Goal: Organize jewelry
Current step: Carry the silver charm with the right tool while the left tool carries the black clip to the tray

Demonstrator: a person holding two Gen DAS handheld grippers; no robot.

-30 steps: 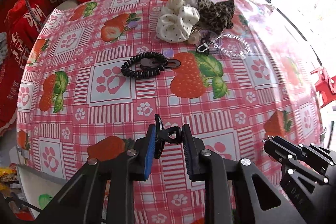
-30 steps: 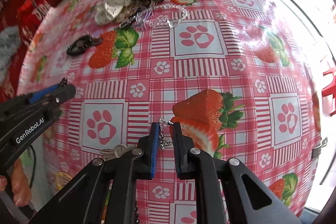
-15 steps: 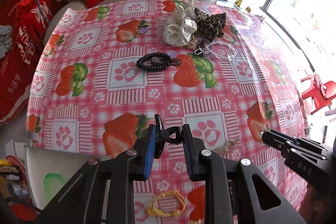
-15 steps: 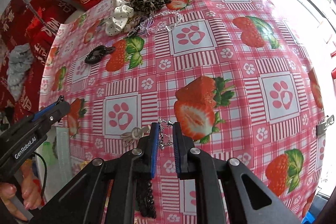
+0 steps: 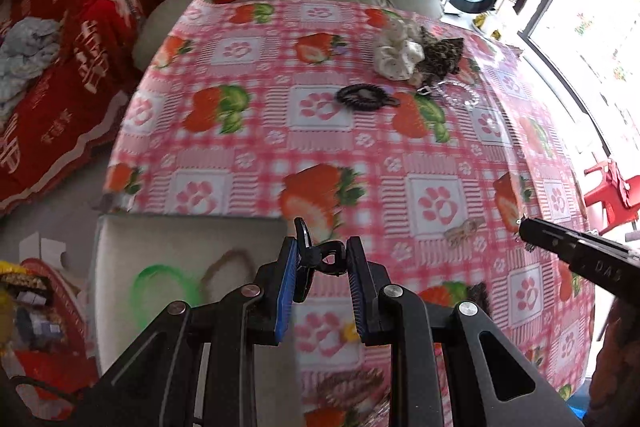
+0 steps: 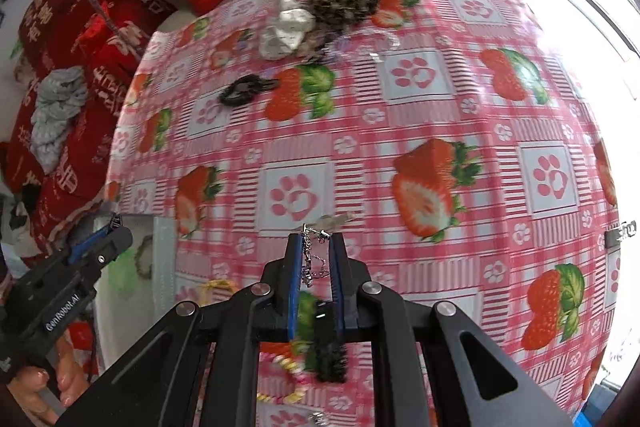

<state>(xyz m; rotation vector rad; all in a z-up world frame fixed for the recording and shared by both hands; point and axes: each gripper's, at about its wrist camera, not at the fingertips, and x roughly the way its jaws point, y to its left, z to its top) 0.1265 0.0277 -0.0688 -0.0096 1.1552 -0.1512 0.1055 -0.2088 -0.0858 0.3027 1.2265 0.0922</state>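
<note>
STEP: carrying, both hands loaded above the pink strawberry-print tablecloth (image 5: 256, 163) | LEFT: left gripper (image 5: 322, 263) clamped on a small black plastic hair clip (image 5: 316, 255) | RIGHT: right gripper (image 6: 316, 247) pinched on a thin silver chain (image 6: 310, 259) | NEXT (judged): setting each down beside its like, possibly in the pale tray (image 5: 176, 247) at the table's edge.

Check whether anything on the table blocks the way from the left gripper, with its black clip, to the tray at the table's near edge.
Nothing visible does. The left gripper holds the black clip above the pale tray, where only a green ring and a brown loop lie flat.
</note>
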